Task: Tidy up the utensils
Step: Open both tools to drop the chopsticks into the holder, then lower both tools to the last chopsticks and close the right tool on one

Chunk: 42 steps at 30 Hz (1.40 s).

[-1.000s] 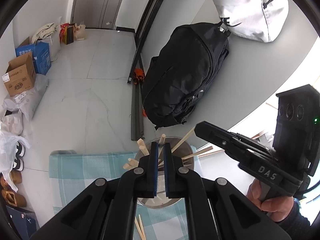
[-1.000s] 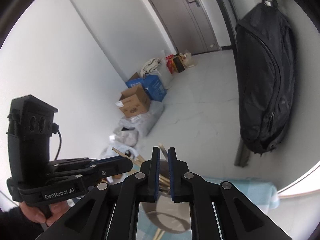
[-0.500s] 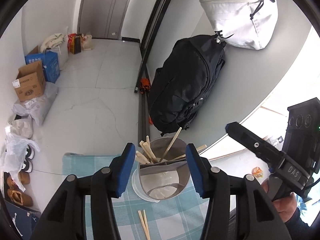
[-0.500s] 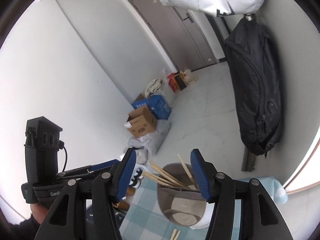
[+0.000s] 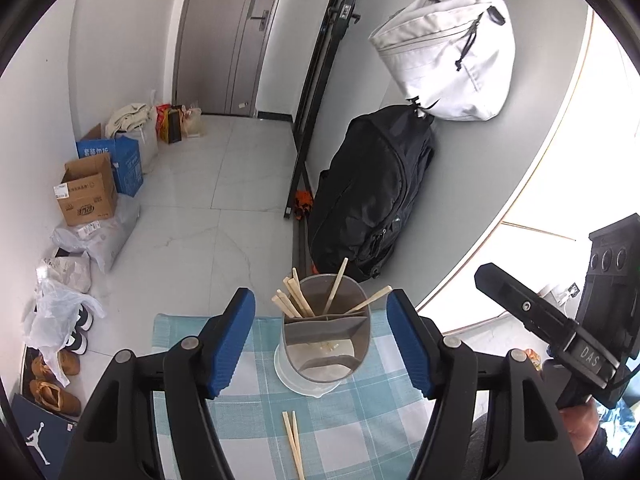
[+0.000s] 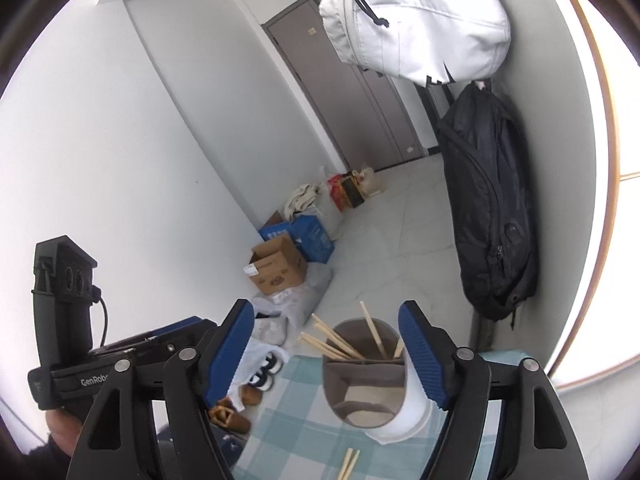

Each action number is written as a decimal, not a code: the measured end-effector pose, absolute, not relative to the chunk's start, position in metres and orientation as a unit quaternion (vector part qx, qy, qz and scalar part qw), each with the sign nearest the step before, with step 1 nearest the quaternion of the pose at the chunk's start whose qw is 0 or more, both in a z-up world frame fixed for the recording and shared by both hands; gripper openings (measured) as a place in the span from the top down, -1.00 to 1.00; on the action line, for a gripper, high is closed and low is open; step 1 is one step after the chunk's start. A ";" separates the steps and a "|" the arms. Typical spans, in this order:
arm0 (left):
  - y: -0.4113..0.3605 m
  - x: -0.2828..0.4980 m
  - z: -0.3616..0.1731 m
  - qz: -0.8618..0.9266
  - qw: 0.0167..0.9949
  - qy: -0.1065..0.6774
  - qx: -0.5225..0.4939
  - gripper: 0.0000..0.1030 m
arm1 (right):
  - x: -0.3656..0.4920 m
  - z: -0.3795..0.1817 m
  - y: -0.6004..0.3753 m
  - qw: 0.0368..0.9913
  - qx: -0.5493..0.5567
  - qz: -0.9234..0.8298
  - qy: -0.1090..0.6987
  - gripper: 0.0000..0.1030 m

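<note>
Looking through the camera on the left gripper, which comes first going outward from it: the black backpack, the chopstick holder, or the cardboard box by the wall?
From the left gripper:
1. Chopstick holder, straight ahead on the checked cloth, framed between the open jaws.
2. Black backpack, past the table, against the right wall.
3. Cardboard box, far left by the wall, seemingly farthest, though not by much.

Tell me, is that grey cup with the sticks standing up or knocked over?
Standing upright. The utensil holder sits on the checked cloth, mouth up, with chopsticks leaning out of its far compartment.
</note>
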State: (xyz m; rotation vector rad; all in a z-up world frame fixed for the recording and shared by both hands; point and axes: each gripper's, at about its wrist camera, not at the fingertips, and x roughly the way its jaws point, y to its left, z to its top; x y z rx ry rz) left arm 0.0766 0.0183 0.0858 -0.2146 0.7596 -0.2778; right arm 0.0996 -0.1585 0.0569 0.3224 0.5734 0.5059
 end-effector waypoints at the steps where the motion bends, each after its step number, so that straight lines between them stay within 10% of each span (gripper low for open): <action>1: 0.017 0.072 0.087 -0.130 0.916 0.365 -0.100 -0.26 | 0.094 0.057 -0.159 0.917 0.154 0.245 0.276 -0.51; 11: 0.011 0.033 0.077 -0.118 0.929 0.340 -0.087 -0.47 | 0.044 0.042 -0.150 0.933 0.118 0.218 0.261 -0.83; 33: 0.062 0.018 -0.048 -0.049 0.912 0.389 -0.123 -0.68 | 0.039 -0.113 -0.108 0.878 0.062 0.171 0.442 -0.83; 42: 0.104 0.024 -0.072 -0.009 0.896 0.413 -0.163 -0.68 | 0.075 -0.152 -0.049 0.836 0.006 0.208 0.507 -0.09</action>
